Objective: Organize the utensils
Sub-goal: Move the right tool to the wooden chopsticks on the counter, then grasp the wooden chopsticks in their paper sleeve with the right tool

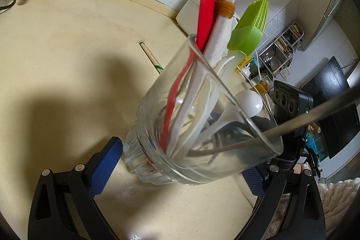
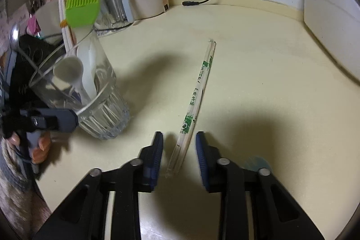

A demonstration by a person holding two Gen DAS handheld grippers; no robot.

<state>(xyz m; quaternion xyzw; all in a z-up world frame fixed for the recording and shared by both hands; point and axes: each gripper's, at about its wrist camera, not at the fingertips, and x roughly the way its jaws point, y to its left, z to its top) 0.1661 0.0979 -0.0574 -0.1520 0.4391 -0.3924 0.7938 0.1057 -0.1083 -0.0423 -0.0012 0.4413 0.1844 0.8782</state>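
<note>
The utensils are standing mostly in a ribbed glass tumbler (image 1: 202,127) on the cream countertop (image 1: 67,60), its far wall hiding their lower ends: a green silicone brush (image 1: 249,24), a red spatula (image 1: 205,8), a white spoon (image 2: 69,71). The left gripper (image 1: 180,163) is gripping the tumbler's base, its right pad half hidden behind the glass. The right gripper (image 2: 179,150) is straddling the wrapped chopsticks (image 2: 195,100) on the counter, pads not touching them, their near end blurring out.
</note>
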